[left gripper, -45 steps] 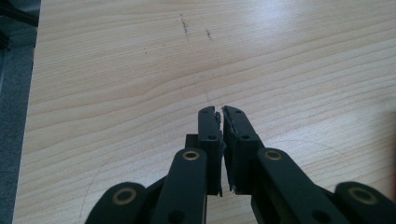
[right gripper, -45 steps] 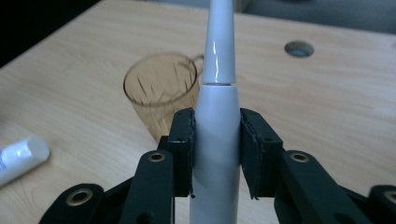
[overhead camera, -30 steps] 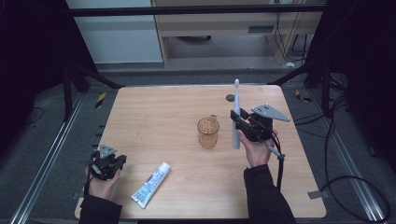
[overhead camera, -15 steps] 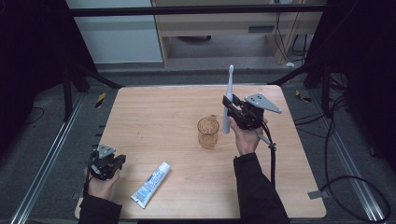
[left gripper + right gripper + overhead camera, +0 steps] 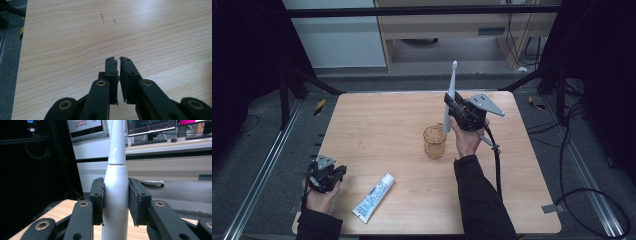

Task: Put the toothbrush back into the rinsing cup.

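The toothbrush (image 5: 451,92) is clamped upright in the right tool (image 5: 455,107), just above the cup (image 5: 434,141). It should be lowered vertically, centred. The left tool (image 5: 326,175) is closed, empty.

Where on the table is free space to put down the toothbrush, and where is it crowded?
Bare wood lies along the far edge of the table and at its near right corner, right of the sleeve. It is tighter around the cup, where the right tongs hold the toothbrush, and near the toothpaste tube beside the left tongs.
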Demonstrator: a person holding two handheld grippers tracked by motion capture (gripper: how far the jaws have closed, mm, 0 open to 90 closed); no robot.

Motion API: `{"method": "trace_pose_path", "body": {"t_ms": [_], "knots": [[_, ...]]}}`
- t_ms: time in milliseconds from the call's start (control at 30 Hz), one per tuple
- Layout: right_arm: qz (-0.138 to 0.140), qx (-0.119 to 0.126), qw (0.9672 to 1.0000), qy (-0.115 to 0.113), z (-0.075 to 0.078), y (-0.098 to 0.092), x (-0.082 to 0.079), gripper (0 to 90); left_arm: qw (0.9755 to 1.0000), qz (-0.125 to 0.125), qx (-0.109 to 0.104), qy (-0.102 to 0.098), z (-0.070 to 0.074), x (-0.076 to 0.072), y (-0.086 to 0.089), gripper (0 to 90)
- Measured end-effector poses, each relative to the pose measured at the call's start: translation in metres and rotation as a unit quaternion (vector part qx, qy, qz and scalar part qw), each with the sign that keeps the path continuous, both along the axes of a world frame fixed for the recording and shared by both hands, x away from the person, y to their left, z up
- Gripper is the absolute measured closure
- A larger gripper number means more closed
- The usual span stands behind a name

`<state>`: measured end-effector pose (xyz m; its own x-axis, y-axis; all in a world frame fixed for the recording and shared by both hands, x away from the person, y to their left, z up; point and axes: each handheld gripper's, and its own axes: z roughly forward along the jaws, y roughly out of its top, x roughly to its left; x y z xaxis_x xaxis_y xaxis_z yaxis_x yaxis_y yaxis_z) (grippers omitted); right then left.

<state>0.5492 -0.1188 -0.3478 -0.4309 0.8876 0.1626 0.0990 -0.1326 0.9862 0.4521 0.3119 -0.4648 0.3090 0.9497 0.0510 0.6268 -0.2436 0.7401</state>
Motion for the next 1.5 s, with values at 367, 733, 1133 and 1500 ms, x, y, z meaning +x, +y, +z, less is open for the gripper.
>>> {"method": "trace_pose_path", "body": {"t_ms": [367, 733, 1133, 1500], "knots": [[0.009, -0.011, 0.9998, 0.012, -0.019, 0.011, 0.008, 67.4, 1.0, -0.001, 0.002, 0.0, 0.0, 0.0, 0.0, 83.6], [0.02, -0.021, 0.9989, 0.037, -0.04, 0.019, 0.011, 67.4, 1.0, -0.001, 0.002, 0.001, 0.0, 0.0, 0.0, 83.8], [0.03, -0.044, 0.9957, 0.076, -0.062, 0.02, 0.009, 67.3, 1.0, -0.001, 0.004, 0.001, 0.0, 0.0, -0.001, 83.9], [0.038, -0.064, 0.9913, 0.109, -0.075, 0.017, 0.004, 67.2, 1.0, -0.002, 0.005, 0.001, 0.0, 0.0, -0.002, 83.8]]}}
